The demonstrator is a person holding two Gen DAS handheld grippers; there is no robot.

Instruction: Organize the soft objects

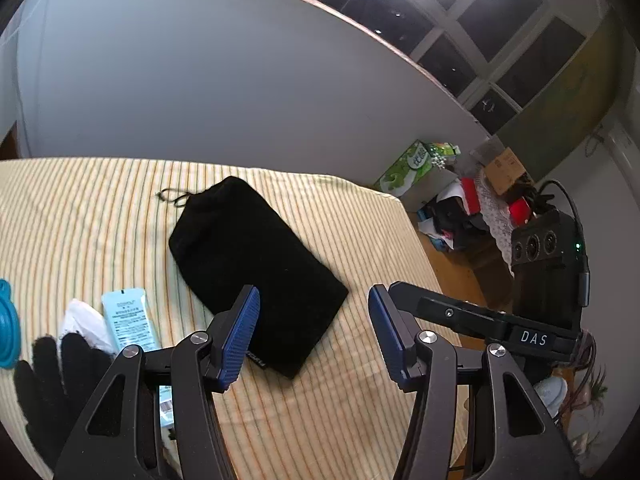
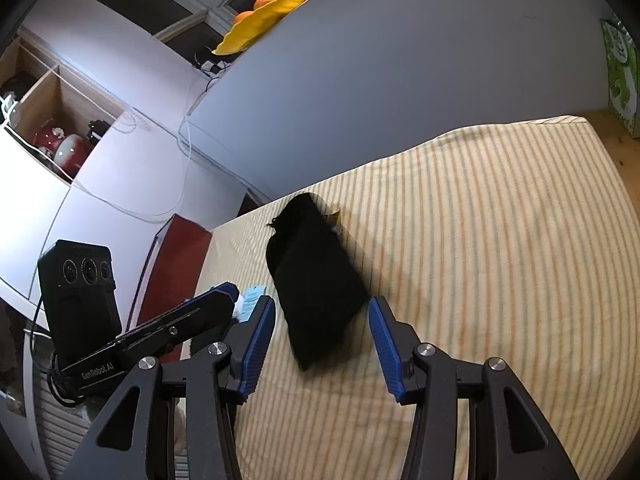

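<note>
A black drawstring pouch (image 1: 252,272) lies flat on the striped cloth (image 1: 80,220), its cord end pointing away. My left gripper (image 1: 314,336) is open and empty, hovering just past the pouch's near corner. At the left lie a black glove (image 1: 60,380), a white soft item (image 1: 86,324) and a pale blue packet (image 1: 130,324). In the right wrist view the pouch (image 2: 314,276) lies ahead of my right gripper (image 2: 322,344), which is open and empty above its near end. The left gripper (image 2: 192,320) shows at the left.
A teal object (image 1: 8,328) sits at the far left edge. A grey panel (image 1: 200,80) stands behind the table. Beyond the table's right edge are a green box (image 1: 408,168) and floor clutter (image 1: 472,208). A shelf with red jars (image 2: 64,148) is at the left.
</note>
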